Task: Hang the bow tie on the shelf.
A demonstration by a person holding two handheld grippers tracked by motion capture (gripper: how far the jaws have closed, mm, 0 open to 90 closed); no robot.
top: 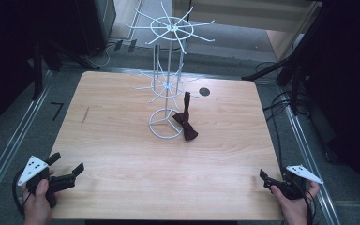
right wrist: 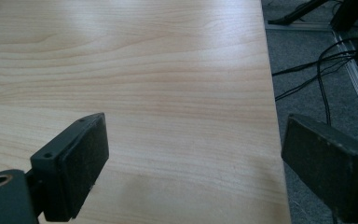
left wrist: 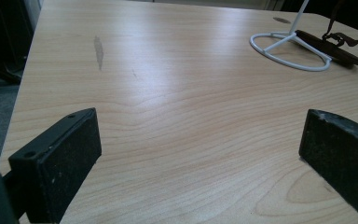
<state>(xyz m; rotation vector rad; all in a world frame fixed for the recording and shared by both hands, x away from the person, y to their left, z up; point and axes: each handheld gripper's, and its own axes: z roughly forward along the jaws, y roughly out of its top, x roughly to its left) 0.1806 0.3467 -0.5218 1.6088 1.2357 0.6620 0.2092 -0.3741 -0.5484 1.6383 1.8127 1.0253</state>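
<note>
Table (top: 122, 159) first: wide bare wood lies between my hands and the middle, so I have plenty of room to travel, with edges dropping off close beside both hands. White wire rack (top: 168, 84) stands mid-table, its hooks bare. Brown bow tie (top: 185, 123) lies against the rack's ring base, strap trailing up. I judge I'm at the start, before any reach. Left gripper (top: 65, 169) and right gripper (top: 265, 176) sit at the near corners, jaws spread wide, holding nothing. Next I'd reach forward for the bow tie, avoiding the hooks.
</note>
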